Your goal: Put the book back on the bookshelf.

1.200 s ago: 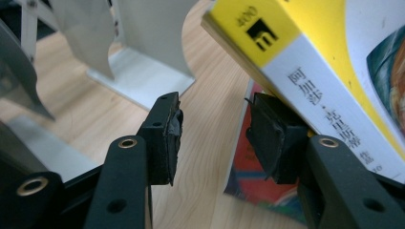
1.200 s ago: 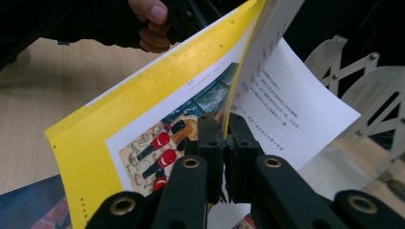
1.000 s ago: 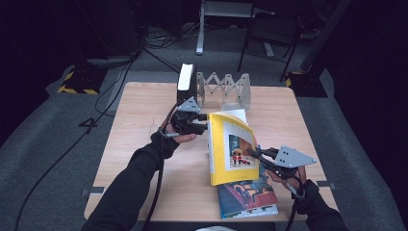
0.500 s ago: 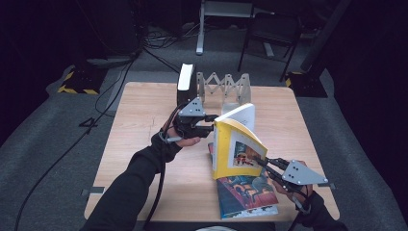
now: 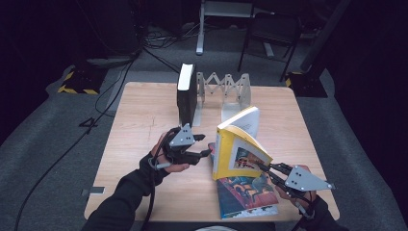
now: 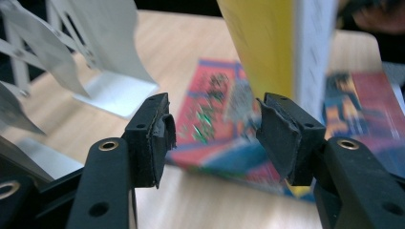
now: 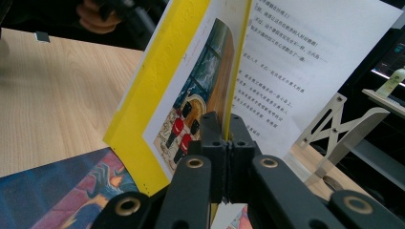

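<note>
Yellow book (image 5: 235, 151) stands propped on its lower edge near the middle of the table (image 5: 144, 120), its front cover lifted away from the white pages behind it. Left of the book, the left gripper (image 5: 204, 153) points at its spine; its jaws have just been opening and now stand partly apart with nothing between the pads, which sit just beside the spine without touching it. In the left gripper view the spine rises beyond the right pad (image 6: 282, 136), clear of it. At the book's lower right edge, the right gripper (image 5: 262, 167) has its jaws pinched tight on the front cover, seen in the right gripper view clamped on the cover's edge with the printed page just behind. Under and in front of the book lies a colourful book (image 5: 245, 195), flat on the table. Behind the book, towards the far edge, a black book (image 5: 186, 94) stands upright against a folding metal rack (image 5: 226, 89).
</note>
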